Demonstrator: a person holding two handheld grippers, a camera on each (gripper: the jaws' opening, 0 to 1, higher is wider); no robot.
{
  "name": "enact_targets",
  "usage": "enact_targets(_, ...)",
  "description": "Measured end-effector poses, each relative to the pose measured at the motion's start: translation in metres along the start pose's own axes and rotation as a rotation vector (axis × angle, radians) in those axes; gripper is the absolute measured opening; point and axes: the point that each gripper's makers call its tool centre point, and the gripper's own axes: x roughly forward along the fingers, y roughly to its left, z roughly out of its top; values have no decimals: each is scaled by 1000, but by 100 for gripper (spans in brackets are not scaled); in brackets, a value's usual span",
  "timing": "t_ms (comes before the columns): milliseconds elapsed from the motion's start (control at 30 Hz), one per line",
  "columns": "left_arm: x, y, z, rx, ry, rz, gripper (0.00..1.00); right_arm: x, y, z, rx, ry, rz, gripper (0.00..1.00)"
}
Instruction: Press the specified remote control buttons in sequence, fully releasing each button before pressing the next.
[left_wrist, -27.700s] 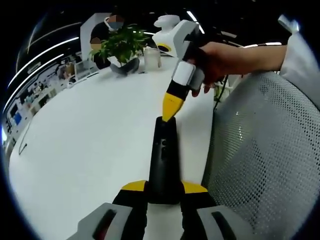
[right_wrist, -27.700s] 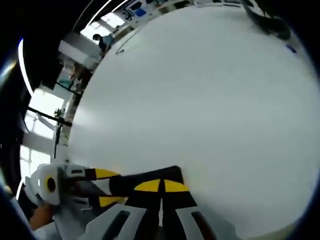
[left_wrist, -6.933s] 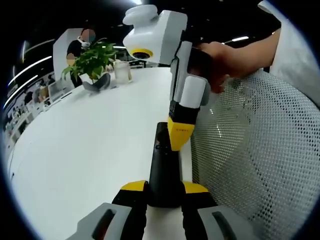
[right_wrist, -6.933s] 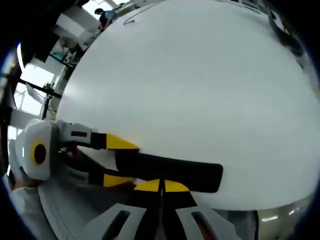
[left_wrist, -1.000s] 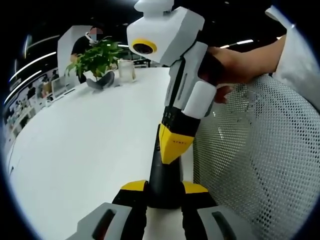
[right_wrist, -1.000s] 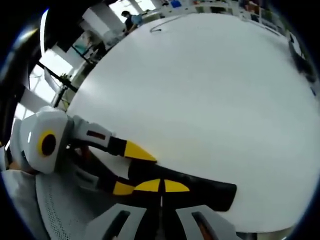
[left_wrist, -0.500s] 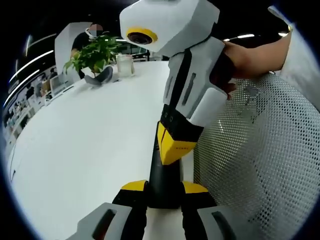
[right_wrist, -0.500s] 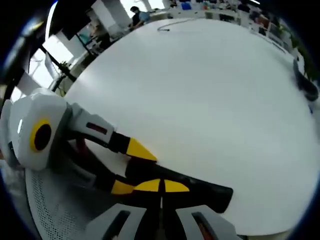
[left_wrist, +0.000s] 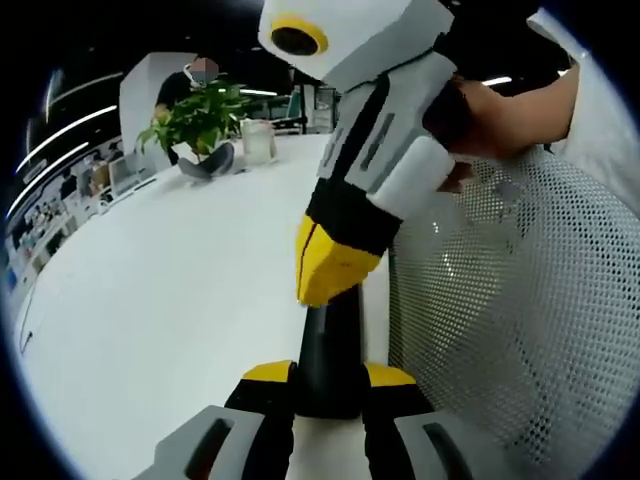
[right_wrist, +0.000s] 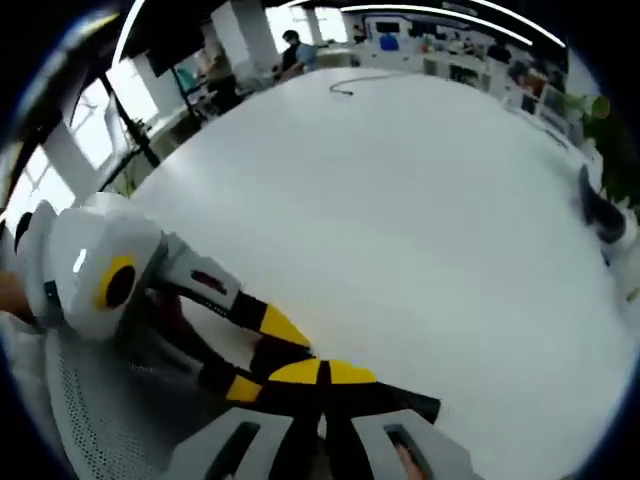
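Note:
A slim black remote lies lengthwise over the white table's near edge, its near end clamped between the yellow-tipped jaws of my left gripper. My right gripper, held by a hand, slants down from the upper right with its yellow tips shut together over the remote's middle; whether they touch it I cannot tell. In the right gripper view, my right gripper is shut just above the remote, which runs crosswise under it. My left gripper reaches in from the left, gripping the remote's end.
A grey mesh chair back stands right beside the table edge. At the far end of the table are a potted plant and a glass jar. A thin cable lies far across the table.
The right gripper has tilted over and its shut tips have risen a little above the remote. The left gripper keeps its hold; the remote has not moved.

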Motion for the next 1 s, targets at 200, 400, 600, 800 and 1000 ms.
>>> enact_targets(200, 0, -1, -1, -17, -2, 15, 24, -32, -18, 19, 28, -136, -37, 0)
enact_targets(400, 0, -2, -1, -29, -3, 29, 24, -72, -29, 31, 47, -263, -60, 6)
enact_targets(600, 1, -4, -2, -41, 11, 57, 24, -98, -38, 44, 46, -403, -108, 21)
enact_targets(800, 0, -5, -1, -49, 5, 63, 24, -107, -49, 45, 41, -505, -166, 50)
enact_targets(1000, 1, -4, 0, -44, 11, 65, 24, -107, -60, 40, 63, -529, -184, 52)
